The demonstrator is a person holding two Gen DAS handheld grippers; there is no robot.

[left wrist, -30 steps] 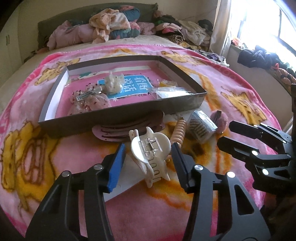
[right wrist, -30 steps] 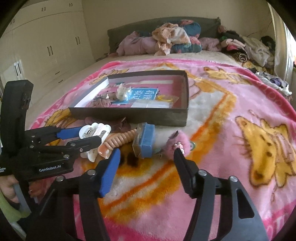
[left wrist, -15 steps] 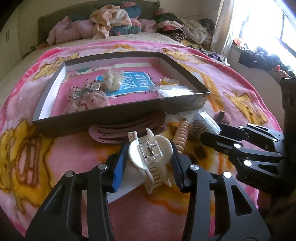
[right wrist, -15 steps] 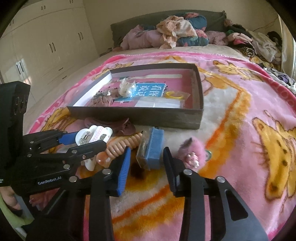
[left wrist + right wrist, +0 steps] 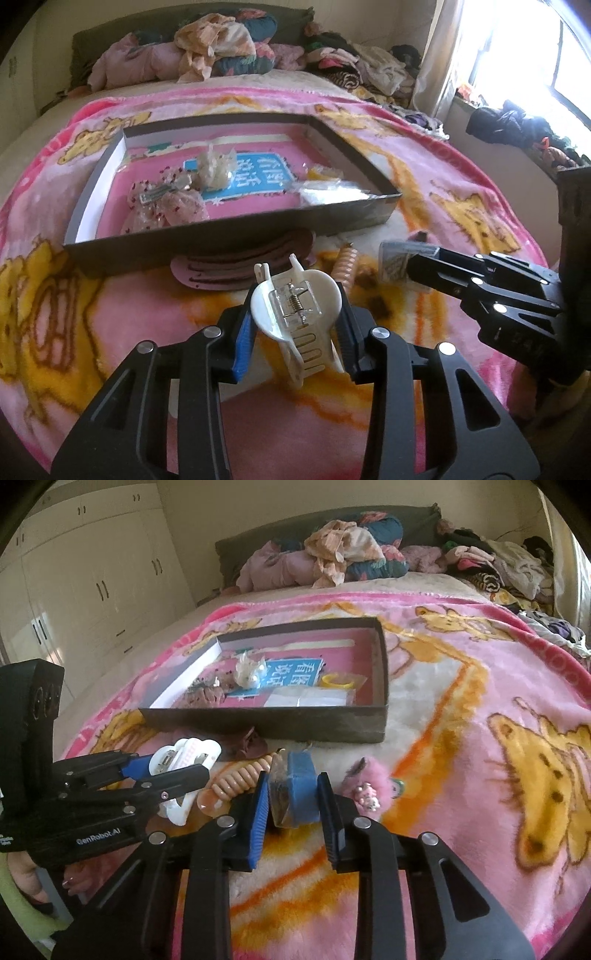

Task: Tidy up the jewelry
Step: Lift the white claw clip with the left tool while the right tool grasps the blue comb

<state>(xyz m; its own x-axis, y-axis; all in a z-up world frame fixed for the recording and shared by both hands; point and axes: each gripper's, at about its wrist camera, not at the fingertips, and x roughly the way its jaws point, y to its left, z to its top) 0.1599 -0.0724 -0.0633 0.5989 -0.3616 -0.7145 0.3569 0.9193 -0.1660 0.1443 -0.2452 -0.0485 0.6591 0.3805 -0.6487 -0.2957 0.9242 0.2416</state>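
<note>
Two grips are closing at once. One white plastic claw hair clip (image 5: 295, 310) sits between the pads of the left gripper (image 5: 293, 338), whose jaws have just narrowed onto its sides. To its right, the right gripper (image 5: 293, 805) has just closed on a small clear box with a blue base (image 5: 295, 794). Both lie on the pink cartoon blanket (image 5: 480, 738), near the front wall of the shallow dark cardboard tray (image 5: 314, 722), beside a peach spiral hair tie (image 5: 240, 779).

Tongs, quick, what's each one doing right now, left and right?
Left tongs: just closed on the white claw hair clip.
Right tongs: just closed on the blue-backed clear box.
</note>
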